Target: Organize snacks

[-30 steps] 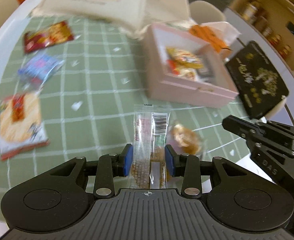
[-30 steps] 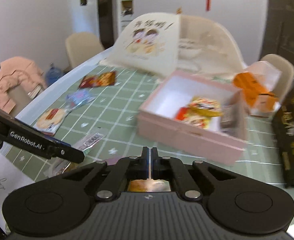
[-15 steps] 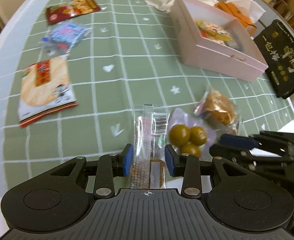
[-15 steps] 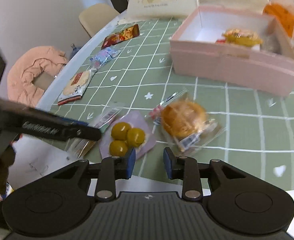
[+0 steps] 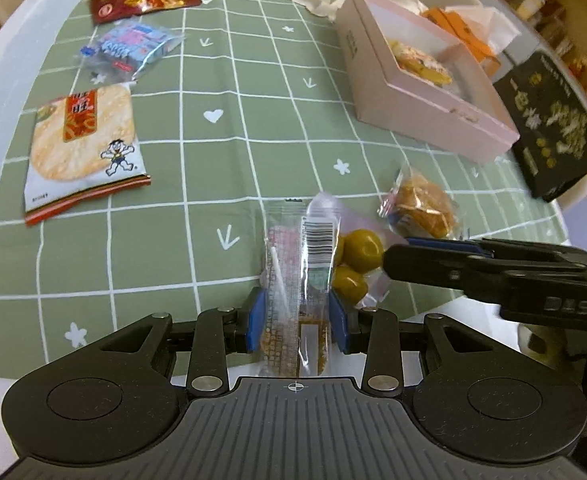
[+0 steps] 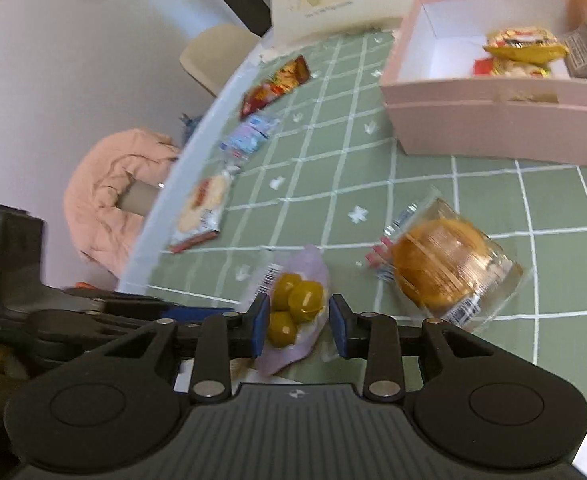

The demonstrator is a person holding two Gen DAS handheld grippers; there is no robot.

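Straddling the olive pack [image 6: 293,312], the right gripper [image 6: 296,326] has just been opening its jaws, and the three green olives now sit between the blue pads, which do not look pressed against the wrapper. The pack lies at the near edge of the green cloth [image 5: 213,152], partly over the table rim. In my judgement the step in hand is picking it up for the pink box [image 6: 493,120], which stands far right and already holds a few snacks.

The left gripper [image 5: 296,322] is clamped on a clear bar packet [image 5: 293,280], whose free end overlaps the left side of the olive pack in the left view. That overlap is the thing to mind: closing the right pads could catch the bar's wrapper too, so drawing the bar a little left first would help.

A good grip probably lands on the wrapper just around the olives, squeezing gently, since the round fruit may roll or squirt out of the jaws. Lifting straight up before swinging toward the box should keep the pack clear of the bun [image 6: 449,268] lying just to its right. Three more packets wait along the left side.
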